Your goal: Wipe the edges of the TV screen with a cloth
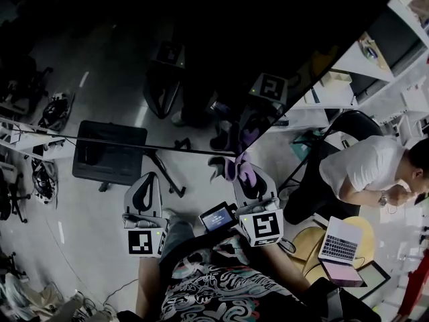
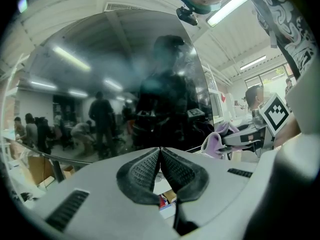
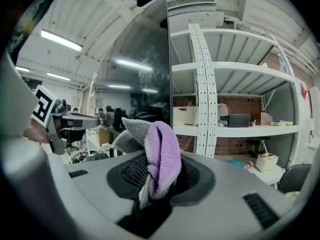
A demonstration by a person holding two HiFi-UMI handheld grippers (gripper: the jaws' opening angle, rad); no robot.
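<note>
The cloth [image 3: 161, 151] is clamped in the right claw [image 3: 155, 171], just beside the TV screen's [image 3: 145, 64] side edge; contact cannot be confirmed. It should be pressed flat against that edge and drawn along steadily. The left claw [image 2: 160, 166] is held before the screen, jaws together, empty.

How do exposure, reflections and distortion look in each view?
Head view: dim, dark-cornered; the TV screen shows reflections. Left gripper view: fisheye bulges the screen, which reflects ceiling lights; shut left gripper in focus. Right gripper view: bright; cloth in the right gripper sharp, shelves bowed.
</note>
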